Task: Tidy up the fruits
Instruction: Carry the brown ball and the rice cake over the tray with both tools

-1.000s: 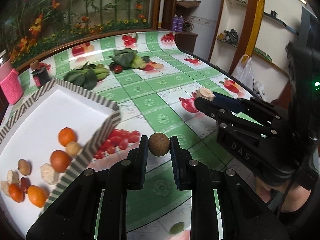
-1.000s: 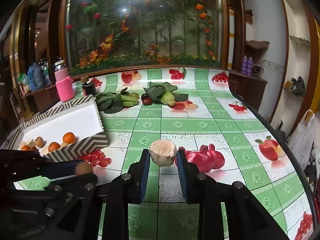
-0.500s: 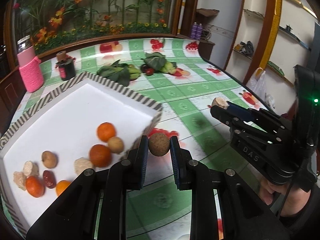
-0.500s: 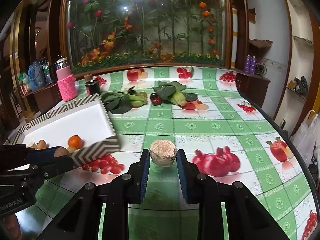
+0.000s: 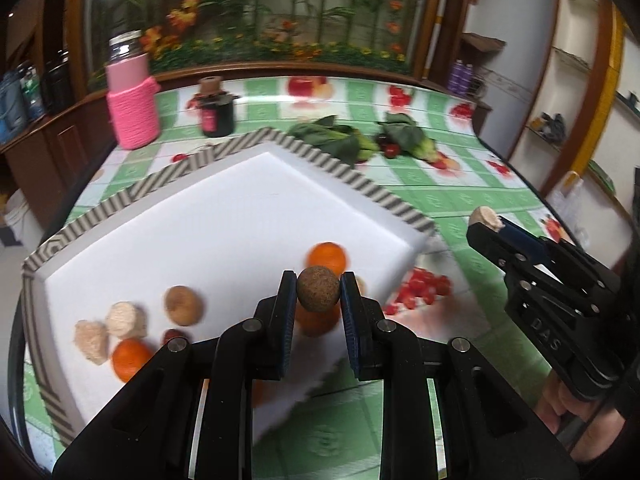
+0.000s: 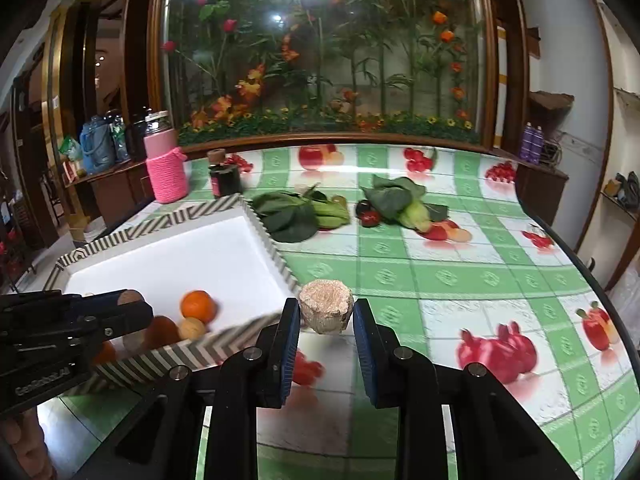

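Left gripper (image 5: 318,295) moved over white tray (image 5: 224,216), clamping brown ball (image 5: 318,294); right gripper (image 6: 326,312) unchanged, pinching beige chunk (image 6: 326,306).

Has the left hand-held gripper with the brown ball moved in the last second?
Yes. The left hand-held gripper, shut on the brown ball, moved from over the tablecloth to above the white tray.

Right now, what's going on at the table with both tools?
The left tool holds a round brown fruit over the white striped-rim tray, which already has oranges and other small fruits in it. The right tool grips a pale beige fruit beside the tray, over the tablecloth.
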`<state>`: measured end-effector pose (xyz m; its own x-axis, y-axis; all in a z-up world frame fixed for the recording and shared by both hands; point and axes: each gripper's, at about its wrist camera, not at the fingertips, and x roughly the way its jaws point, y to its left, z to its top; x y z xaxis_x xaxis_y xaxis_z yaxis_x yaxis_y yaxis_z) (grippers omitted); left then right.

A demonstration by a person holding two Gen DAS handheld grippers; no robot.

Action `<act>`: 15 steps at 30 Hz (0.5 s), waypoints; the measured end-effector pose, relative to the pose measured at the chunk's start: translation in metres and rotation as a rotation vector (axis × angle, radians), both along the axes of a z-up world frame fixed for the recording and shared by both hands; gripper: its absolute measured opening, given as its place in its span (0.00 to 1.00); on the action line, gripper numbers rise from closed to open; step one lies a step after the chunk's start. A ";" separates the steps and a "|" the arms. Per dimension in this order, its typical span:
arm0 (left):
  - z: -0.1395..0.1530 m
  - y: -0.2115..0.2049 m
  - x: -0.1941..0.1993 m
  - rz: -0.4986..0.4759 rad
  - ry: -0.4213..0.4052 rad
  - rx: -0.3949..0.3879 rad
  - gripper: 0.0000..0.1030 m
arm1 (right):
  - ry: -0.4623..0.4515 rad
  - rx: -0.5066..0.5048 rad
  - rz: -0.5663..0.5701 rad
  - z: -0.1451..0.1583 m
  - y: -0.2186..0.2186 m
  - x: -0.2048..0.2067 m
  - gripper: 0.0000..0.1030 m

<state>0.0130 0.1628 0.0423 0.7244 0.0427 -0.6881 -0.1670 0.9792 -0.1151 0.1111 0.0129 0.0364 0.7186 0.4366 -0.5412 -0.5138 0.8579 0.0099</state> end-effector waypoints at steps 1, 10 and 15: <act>0.000 0.003 0.000 0.008 0.002 0.001 0.20 | 0.000 0.002 0.008 0.000 0.005 0.000 0.26; -0.005 0.033 -0.001 0.132 0.039 0.007 0.20 | -0.013 0.025 0.085 0.003 0.044 -0.005 0.26; -0.010 0.044 0.000 0.173 0.066 0.002 0.20 | -0.013 0.027 0.119 0.001 0.061 -0.009 0.26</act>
